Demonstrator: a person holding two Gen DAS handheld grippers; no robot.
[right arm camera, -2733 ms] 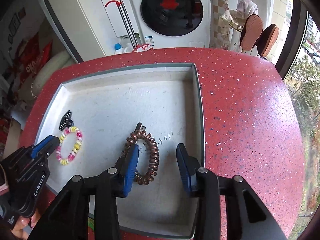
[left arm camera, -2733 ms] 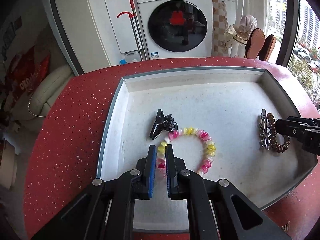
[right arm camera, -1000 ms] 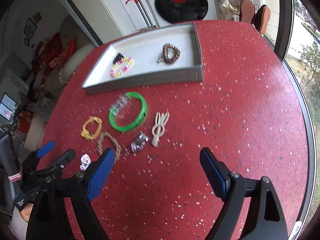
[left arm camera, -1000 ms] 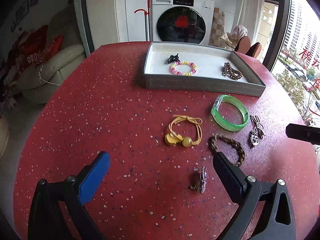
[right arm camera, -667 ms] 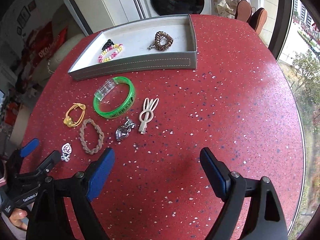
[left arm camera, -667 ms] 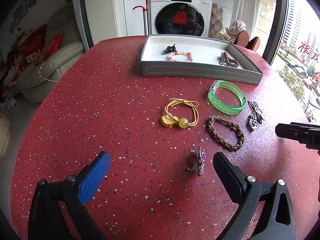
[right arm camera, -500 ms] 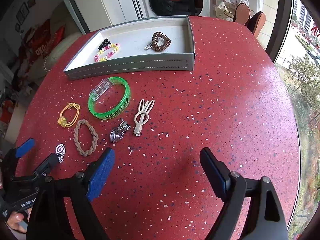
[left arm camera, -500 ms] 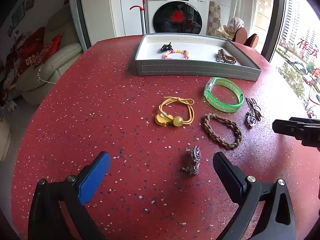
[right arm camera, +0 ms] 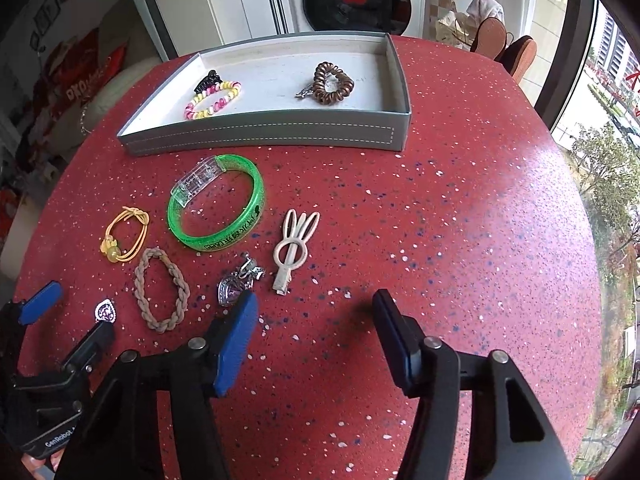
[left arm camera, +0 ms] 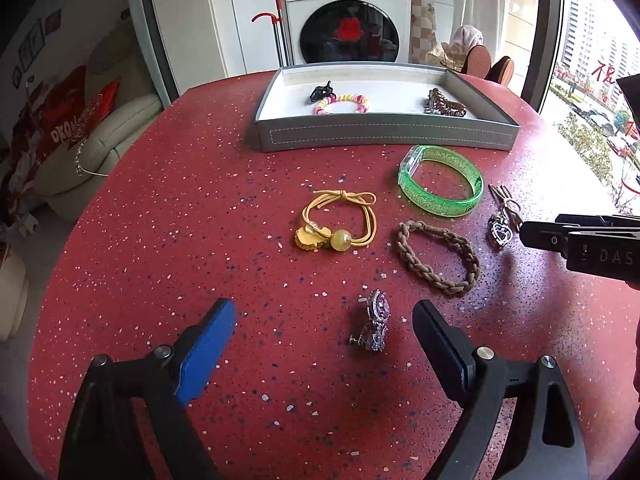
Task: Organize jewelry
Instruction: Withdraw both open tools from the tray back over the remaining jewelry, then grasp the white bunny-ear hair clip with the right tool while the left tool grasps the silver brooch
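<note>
1. Left gripper (left arm camera: 324, 334): jaws wide apart, empty, one crystal earring (left arm camera: 376, 326) on the table between them.
2. Six loose pieces on the red table (right arm camera: 460, 200); four more in one grey tray (right arm camera: 264, 136).
3. Right gripper (right arm camera: 314, 314): jaws closing, nothing between them, beside one heart pendant (right arm camera: 232, 292).

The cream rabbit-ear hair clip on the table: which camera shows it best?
The right wrist view: the cream rabbit-ear hair clip lies whole and unobstructed, ears and clasp clear. The left wrist view shows only a sliver of it at the edge, foreshortened beside the heart pendant.
</note>
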